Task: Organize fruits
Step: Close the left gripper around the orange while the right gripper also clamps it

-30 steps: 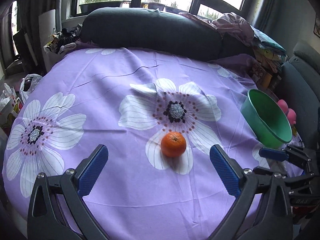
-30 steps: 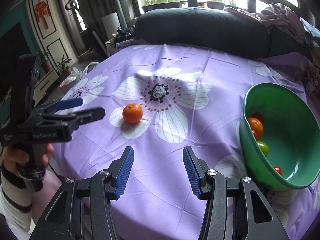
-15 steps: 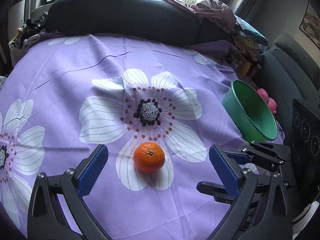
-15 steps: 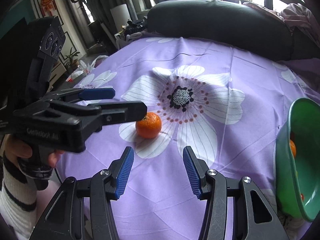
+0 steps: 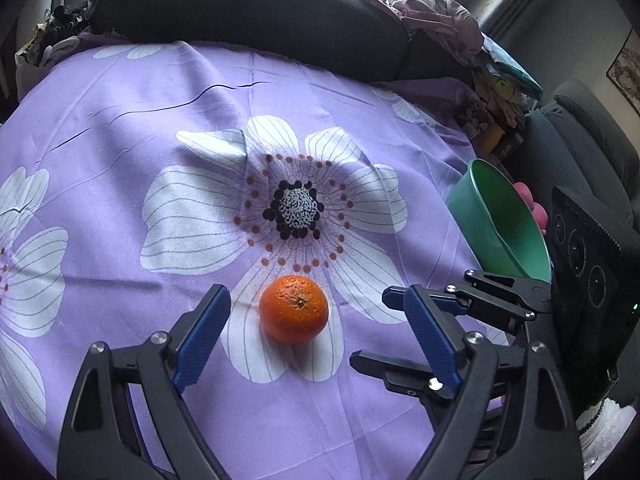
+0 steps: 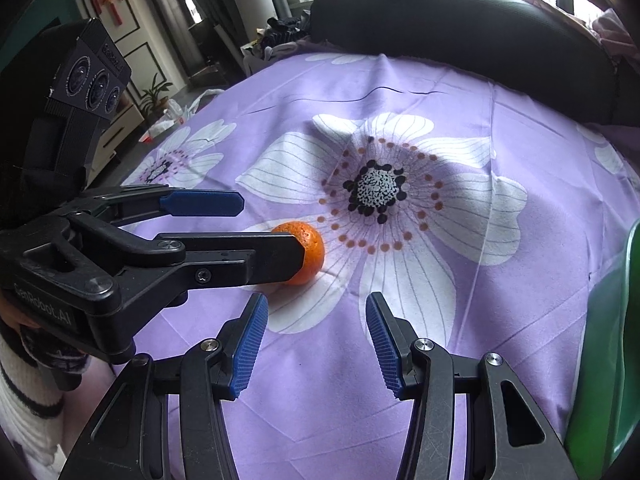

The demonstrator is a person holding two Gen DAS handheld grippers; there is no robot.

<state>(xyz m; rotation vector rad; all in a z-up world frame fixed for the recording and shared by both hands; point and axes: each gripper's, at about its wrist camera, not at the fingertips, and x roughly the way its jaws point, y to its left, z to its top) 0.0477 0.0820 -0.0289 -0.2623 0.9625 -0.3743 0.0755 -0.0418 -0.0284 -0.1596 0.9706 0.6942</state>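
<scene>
An orange tangerine [image 5: 294,309] lies on a white petal of the purple flowered cloth [image 5: 120,128]. My left gripper [image 5: 316,320] is open, its two blue pads on either side of the fruit and not touching it. In the right wrist view the left gripper [image 6: 272,228] reaches in from the left and its near finger hides part of the tangerine [image 6: 310,250]. My right gripper [image 6: 316,328] is open and empty, just short of the fruit. A green bowl [image 5: 500,228] stands at the right; only its rim [image 6: 608,352] shows in the right wrist view.
A dark sofa back [image 5: 256,12] runs behind the cloth. Piled clothes and clutter [image 5: 480,80] sit at the back right. The right gripper [image 5: 460,320] pokes in from the right in the left wrist view. The floor with bags [image 6: 172,116] lies beyond the cloth's left edge.
My left gripper has moved forward, so the tangerine now lies between its open pads. The right gripper has swung left, and the bowl has slid almost out of its view.
</scene>
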